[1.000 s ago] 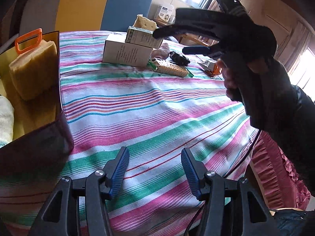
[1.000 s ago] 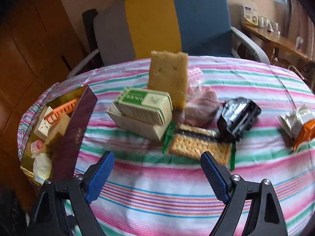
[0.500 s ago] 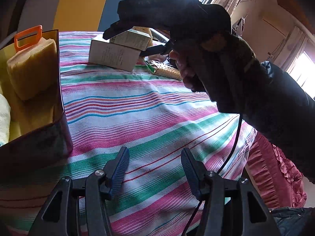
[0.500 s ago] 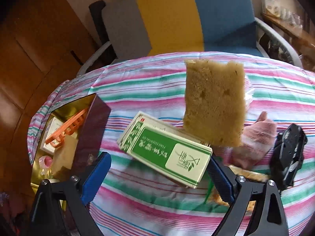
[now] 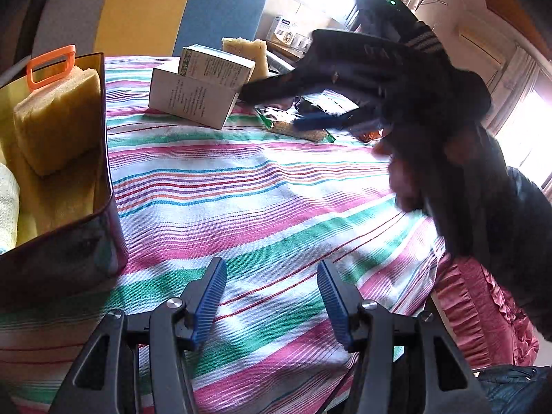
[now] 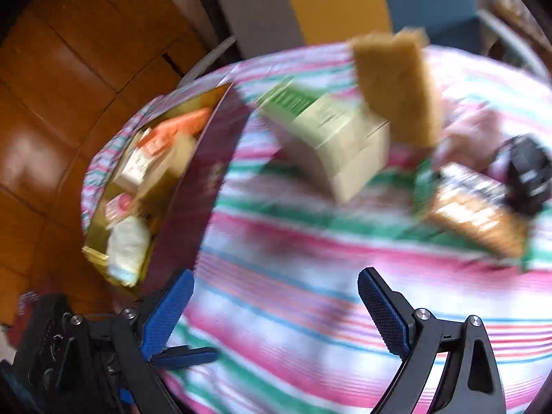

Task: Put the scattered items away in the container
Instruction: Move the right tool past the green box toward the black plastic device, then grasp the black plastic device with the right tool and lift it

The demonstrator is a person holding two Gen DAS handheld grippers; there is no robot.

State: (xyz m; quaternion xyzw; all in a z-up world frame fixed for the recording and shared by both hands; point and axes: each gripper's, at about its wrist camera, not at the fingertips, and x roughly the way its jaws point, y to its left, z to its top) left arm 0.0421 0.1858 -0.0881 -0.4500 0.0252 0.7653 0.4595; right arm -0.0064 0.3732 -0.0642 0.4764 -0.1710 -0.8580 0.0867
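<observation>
Right wrist view motion-blurred; labels unreadable. Right gripper (image 6: pixel 276 307) jaws wide apart, nothing between them, above the striped cloth (image 6: pixel 293 276) short of the stacked boxes (image 6: pixel 331 138). Left gripper (image 5: pixel 272 296) partly parted, empty, over cloth. Container (image 5: pixel 103 227) at table's left edge, cut off; sponge (image 5: pixel 55 117) inside. Crackers (image 6: pixel 476 214) half hidden behind right hand (image 5: pixel 407 179).

The surface (image 5: pixel 276 186) wore a cloth striped pink, green, white and blue. The container (image 5: pixel 103 241) was dark maroon outside and gold within, holding a yellow sponge (image 5: pixel 58 117) and an orange handle (image 5: pixel 51 65). Both tongs were black with blue pads (image 5: pixel 210 296).
</observation>
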